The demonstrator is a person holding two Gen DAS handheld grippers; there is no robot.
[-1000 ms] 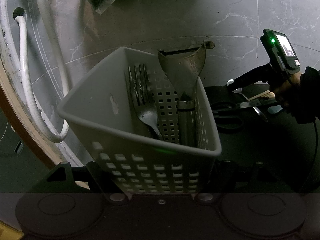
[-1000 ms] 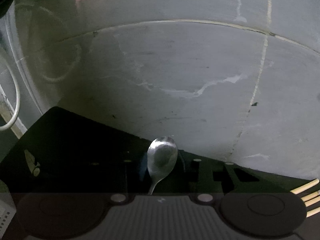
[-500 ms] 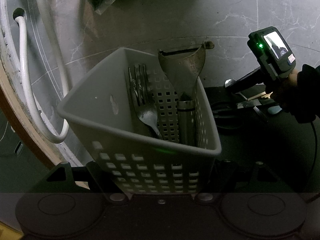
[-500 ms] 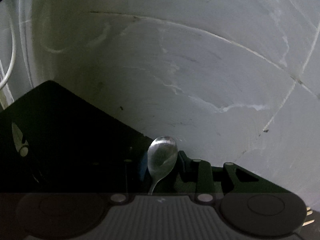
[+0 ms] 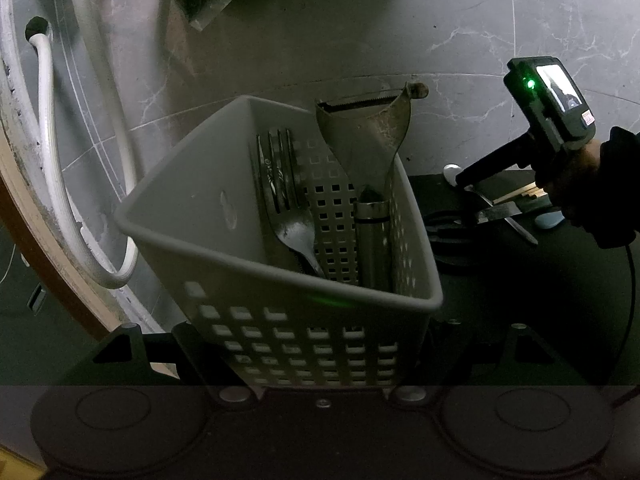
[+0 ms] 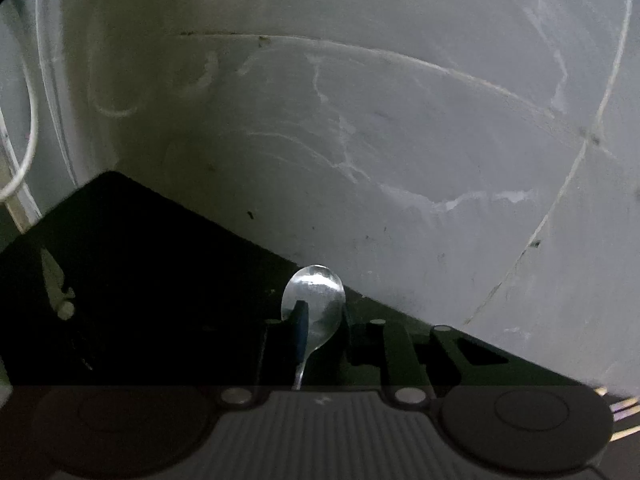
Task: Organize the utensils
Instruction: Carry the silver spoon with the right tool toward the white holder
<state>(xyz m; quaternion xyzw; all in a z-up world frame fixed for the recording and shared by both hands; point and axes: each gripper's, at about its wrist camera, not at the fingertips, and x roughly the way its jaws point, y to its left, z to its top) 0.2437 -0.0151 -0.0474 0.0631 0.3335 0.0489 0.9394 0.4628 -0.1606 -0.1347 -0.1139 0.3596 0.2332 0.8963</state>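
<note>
Since one second earlier, the right gripper [image 6: 316, 320] had rolled slightly, so the black mat's [image 6: 152, 280] far edge ran more steeply across the right wrist view; the utensil caddy [image 5: 280, 320] had not shifted in the left wrist view. The right gripper's jaws were closing with the metal spoon [image 6: 316, 300] between them, bowl up at lower centre; whether the pads pressed its neck could not be made out. The left gripper [image 5: 320, 360] was clamped on the caddy's perforated near wall, its fingers spread wide at the lower edge.

Inside the caddy, a fork [image 5: 282, 188] and a Y-peeler [image 5: 368, 136] stood tines and blade up, leaving the left compartment open. Grey marble tile [image 5: 400, 20] lay beyond the mat's far edge. A white hose [image 5: 52, 148] curved along the left frame border.

At right, scissors [image 5: 452, 228], a knife [image 5: 516, 224] and chopsticks [image 5: 520, 194] lay partly behind the person's hand [image 5: 568, 180]. The spoon's handle was cut off by the gripper body.
</note>
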